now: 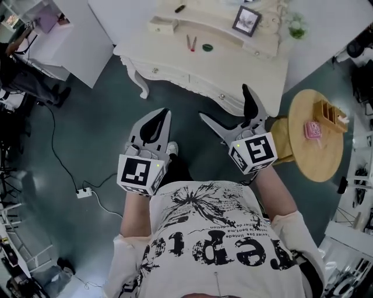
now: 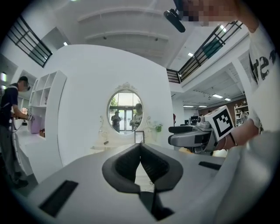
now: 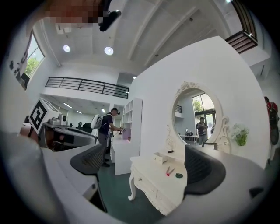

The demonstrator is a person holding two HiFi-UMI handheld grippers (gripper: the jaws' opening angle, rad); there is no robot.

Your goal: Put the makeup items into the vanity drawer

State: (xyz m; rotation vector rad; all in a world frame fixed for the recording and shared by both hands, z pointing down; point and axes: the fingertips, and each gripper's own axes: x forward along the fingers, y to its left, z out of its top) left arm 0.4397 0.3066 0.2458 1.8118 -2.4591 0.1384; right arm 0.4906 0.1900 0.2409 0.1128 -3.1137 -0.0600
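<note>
Holds the left gripper (image 1: 166, 112) just short of the white bench's (image 1: 250, 64) front, jaws pressed together with nothing between them, and the right gripper (image 1: 224, 102) beside it at that same front, jaws spread wide and empty. On the bench top near its middle, a red-tipped stick (image 1: 190, 43) and a small green round piece (image 1: 207, 47) close together, a small black piece (image 1: 180, 9) farther back on the bench's raised shelf, the drawer (image 1: 186, 77) in the bench front closed

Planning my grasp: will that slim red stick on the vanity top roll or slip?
The red stick looks thin and rounded, so it may roll on the smooth vanity top. It is probably light. Lying flat, it offers little to pinch and could slip.
</note>
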